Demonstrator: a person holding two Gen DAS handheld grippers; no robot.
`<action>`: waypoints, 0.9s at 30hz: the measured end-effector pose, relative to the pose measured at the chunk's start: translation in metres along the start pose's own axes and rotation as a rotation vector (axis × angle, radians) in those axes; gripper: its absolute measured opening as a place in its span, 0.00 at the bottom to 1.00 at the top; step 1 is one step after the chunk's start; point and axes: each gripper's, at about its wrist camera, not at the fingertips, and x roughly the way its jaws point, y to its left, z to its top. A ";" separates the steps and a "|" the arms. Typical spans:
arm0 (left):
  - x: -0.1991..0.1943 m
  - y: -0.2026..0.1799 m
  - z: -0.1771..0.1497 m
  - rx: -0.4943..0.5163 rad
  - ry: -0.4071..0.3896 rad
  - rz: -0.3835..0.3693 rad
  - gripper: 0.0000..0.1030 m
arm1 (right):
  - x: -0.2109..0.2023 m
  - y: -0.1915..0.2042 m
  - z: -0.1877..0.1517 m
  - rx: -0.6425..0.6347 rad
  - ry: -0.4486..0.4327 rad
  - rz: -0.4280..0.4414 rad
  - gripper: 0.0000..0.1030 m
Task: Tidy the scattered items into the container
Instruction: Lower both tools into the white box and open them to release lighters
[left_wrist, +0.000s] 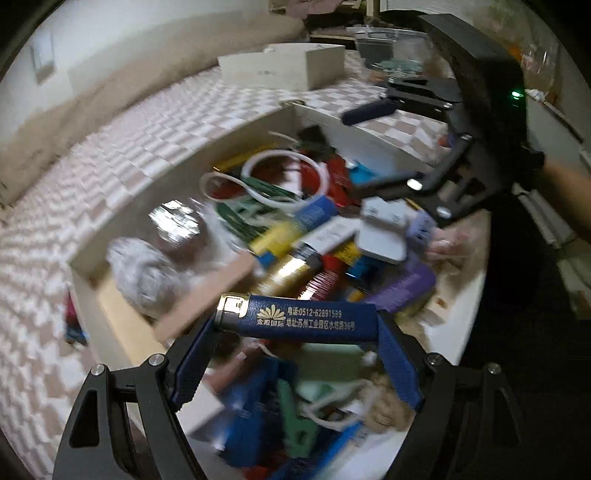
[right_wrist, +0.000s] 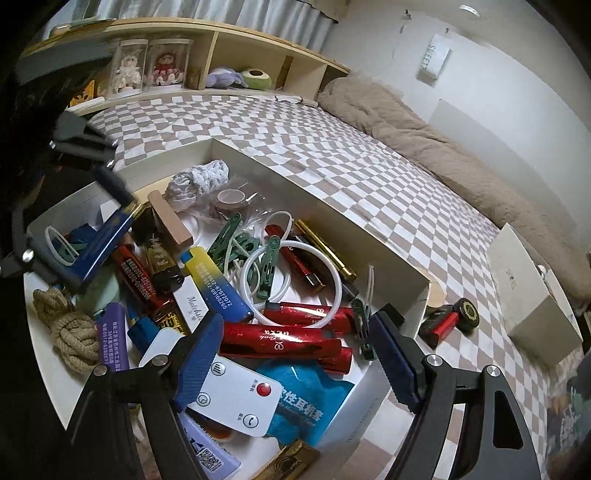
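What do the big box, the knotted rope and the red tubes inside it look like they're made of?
Box: probably matte white cardboard, with thin, flat walls and sharp folded corners.
Knotted rope: a tan twisted fibre, maybe cotton or jute; the strands show and the surface is dull.
Red tubes: glossy metallic foil or lacquered finish with bright glints; the core material can't be told.

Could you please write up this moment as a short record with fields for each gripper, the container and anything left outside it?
left gripper: shut on blue lighter, held crosswise above the container
right gripper: open, empty, over the container
container: white box on the checkered bed, crowded with lighters, clips and rope
left outside: red and black item on the bed beside the box
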 end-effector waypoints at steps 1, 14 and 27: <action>0.001 -0.001 -0.001 0.001 0.012 -0.003 0.81 | 0.000 0.000 0.000 0.002 0.000 -0.001 0.79; 0.015 0.004 -0.005 -0.032 0.076 -0.027 0.81 | 0.000 0.000 -0.001 0.001 -0.007 -0.033 0.79; 0.021 0.000 -0.005 -0.019 0.110 -0.001 0.85 | -0.002 -0.006 -0.002 0.034 -0.021 -0.033 0.79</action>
